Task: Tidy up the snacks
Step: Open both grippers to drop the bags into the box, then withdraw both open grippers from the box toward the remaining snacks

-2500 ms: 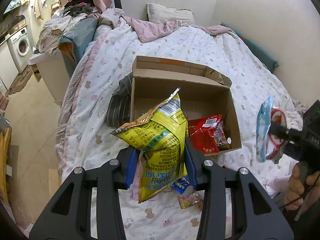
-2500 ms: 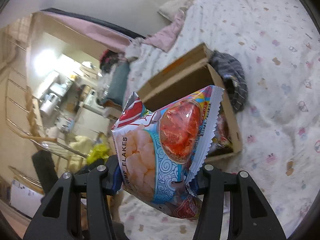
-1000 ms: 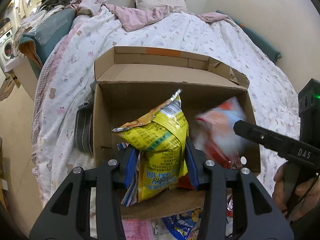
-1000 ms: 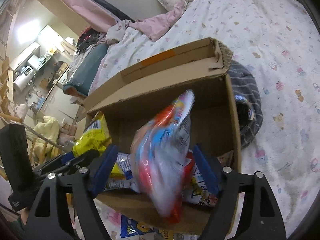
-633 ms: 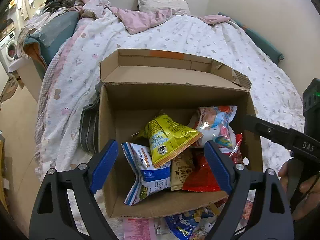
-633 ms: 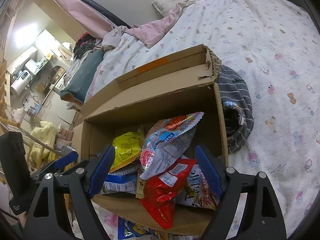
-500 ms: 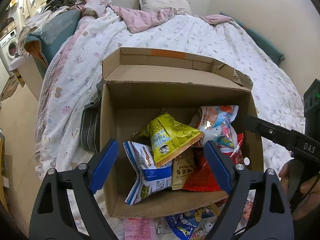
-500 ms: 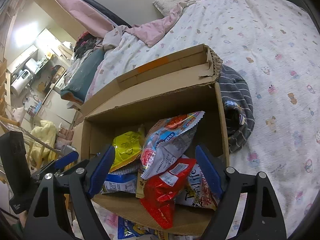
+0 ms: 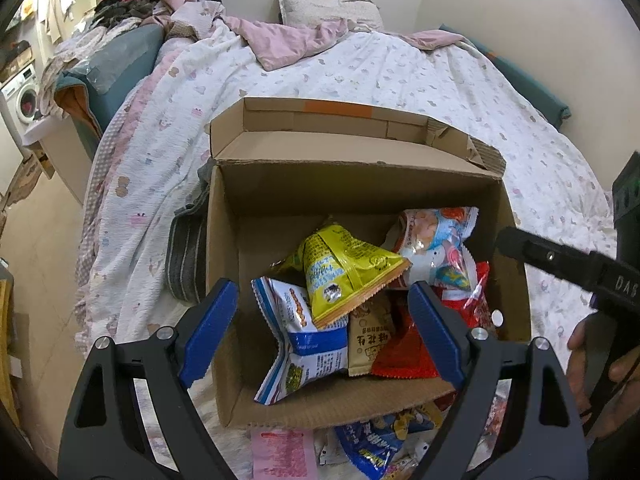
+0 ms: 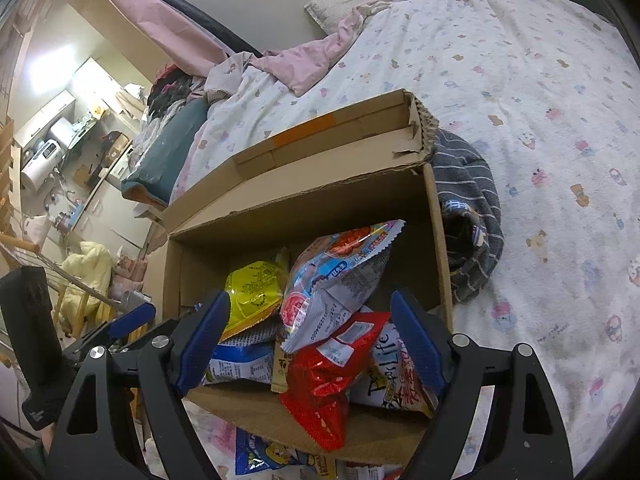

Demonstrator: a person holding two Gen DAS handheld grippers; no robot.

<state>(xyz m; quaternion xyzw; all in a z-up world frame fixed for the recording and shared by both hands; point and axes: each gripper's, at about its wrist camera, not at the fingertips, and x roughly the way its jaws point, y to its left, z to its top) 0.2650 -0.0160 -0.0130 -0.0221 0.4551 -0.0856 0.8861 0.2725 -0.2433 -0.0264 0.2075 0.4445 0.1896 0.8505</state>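
An open cardboard box (image 9: 280, 192) (image 10: 304, 200) sits on the bed and holds several snack bags. A yellow bag (image 9: 344, 268) (image 10: 252, 284) lies on a blue-white bag (image 9: 304, 344). The shrimp-flakes bag (image 9: 436, 240) (image 10: 340, 268) leans at the right over a red bag (image 10: 332, 376). My left gripper (image 9: 324, 328) is open and empty above the box's near side. My right gripper (image 10: 308, 340) is open and empty over the box; its finger (image 9: 560, 260) shows in the left wrist view.
Loose snack packets (image 9: 372, 444) (image 10: 264, 456) lie on the bedsheet in front of the box. A grey striped garment (image 10: 472, 208) lies against the box's side. Pink bedding and a pillow (image 9: 328, 12) are at the head of the bed.
Both grippers opened and let go: the yellow bag and the shrimp-flakes bag dropped into the box. In the last half second little has moved.
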